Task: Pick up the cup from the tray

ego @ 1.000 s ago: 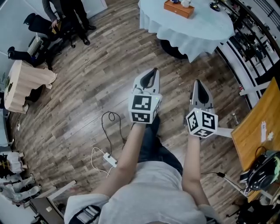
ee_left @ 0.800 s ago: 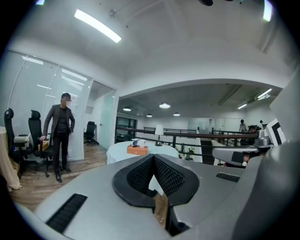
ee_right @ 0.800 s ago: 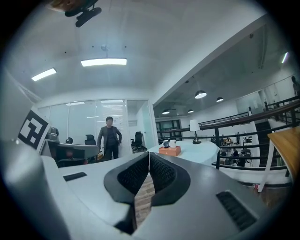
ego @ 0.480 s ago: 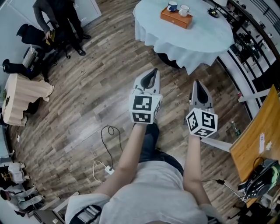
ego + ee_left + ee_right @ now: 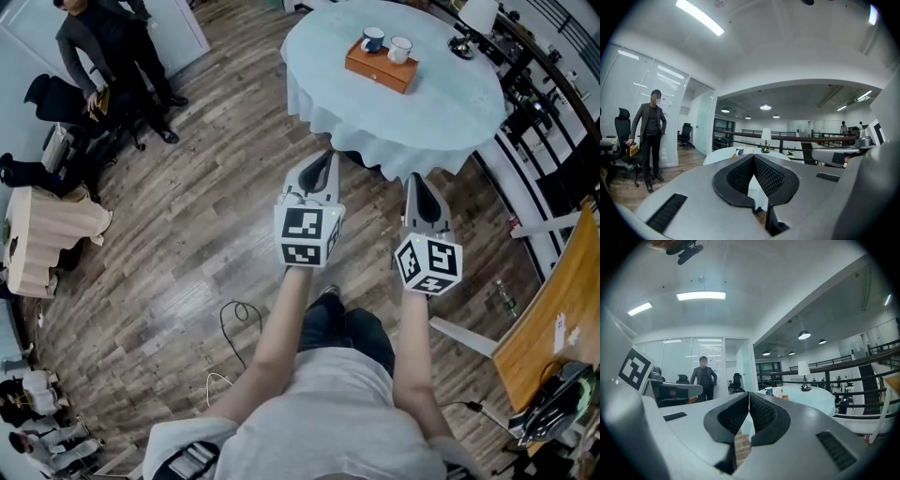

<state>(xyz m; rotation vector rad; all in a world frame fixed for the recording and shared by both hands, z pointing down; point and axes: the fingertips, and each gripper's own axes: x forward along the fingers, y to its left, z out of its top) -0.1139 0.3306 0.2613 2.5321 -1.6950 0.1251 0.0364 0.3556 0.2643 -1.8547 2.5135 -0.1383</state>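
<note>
White cup [image 5: 400, 48] on tray [image 5: 377, 69], left tongs [image 5: 327, 154], right tongs [image 5: 413, 177] closed

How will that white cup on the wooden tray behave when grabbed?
Probably stiff and breakable: the white cup looks like glazed ceramic, maybe slippery. It stands upright close beside the blue cup, so a nudge might clink them.

No writing, brand or number can be read anywhere; the cubes on the left gripper [image 5: 322, 157] and the right gripper [image 5: 416, 180] carry only black-and-white square patterns, not letters; a white label on the wooden desk [image 5: 539, 328] at the right edge is too small to read.
</note>
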